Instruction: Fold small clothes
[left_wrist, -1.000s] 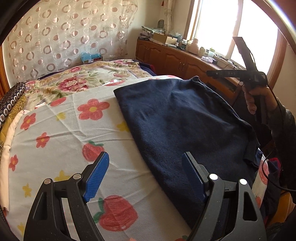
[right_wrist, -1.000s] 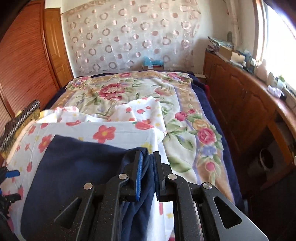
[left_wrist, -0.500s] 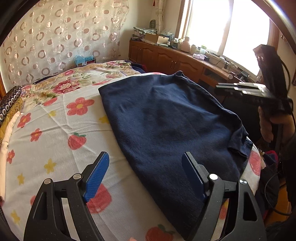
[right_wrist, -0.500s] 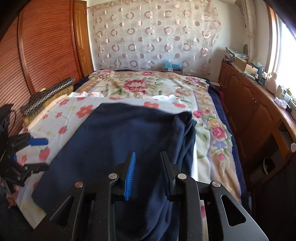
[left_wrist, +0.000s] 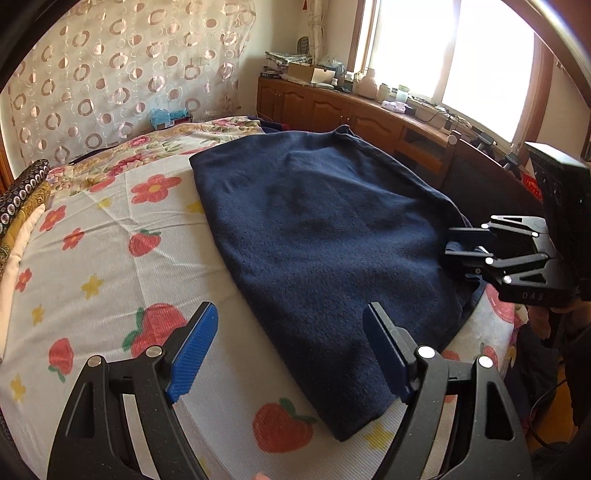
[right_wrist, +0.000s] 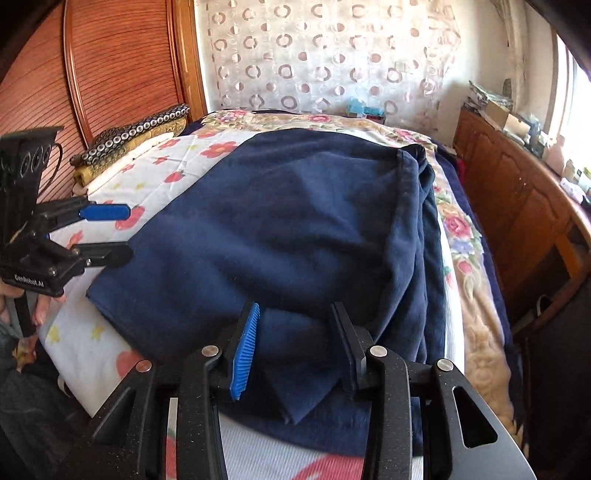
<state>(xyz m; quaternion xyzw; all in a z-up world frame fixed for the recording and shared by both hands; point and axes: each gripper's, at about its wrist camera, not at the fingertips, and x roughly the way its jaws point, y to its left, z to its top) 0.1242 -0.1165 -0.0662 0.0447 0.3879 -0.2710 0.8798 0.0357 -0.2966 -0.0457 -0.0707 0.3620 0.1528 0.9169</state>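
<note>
A navy blue garment (left_wrist: 325, 236) lies spread on a white sheet (left_wrist: 110, 258) printed with strawberries and flowers; it also shows in the right wrist view (right_wrist: 295, 229). My left gripper (left_wrist: 291, 350) is open and empty, hovering over the garment's near left edge; it also shows at the left of the right wrist view (right_wrist: 114, 232). My right gripper (right_wrist: 295, 343) is open above a bunched fold of the garment's near corner, touching nothing I can see; it shows at the right of the left wrist view (left_wrist: 458, 243).
A floral bedspread (right_wrist: 465, 236) lies under the sheet. Folded patterned cloths (right_wrist: 136, 136) sit by the wooden headboard (right_wrist: 110, 66). A wooden cabinet (left_wrist: 332, 107) with clutter runs under the window. The bed's near edge drops off by the person's hands.
My right gripper opened, let go of the garment and drew back to its near corner. The garment now lies flatter. My left gripper shifted slightly, still open.
</note>
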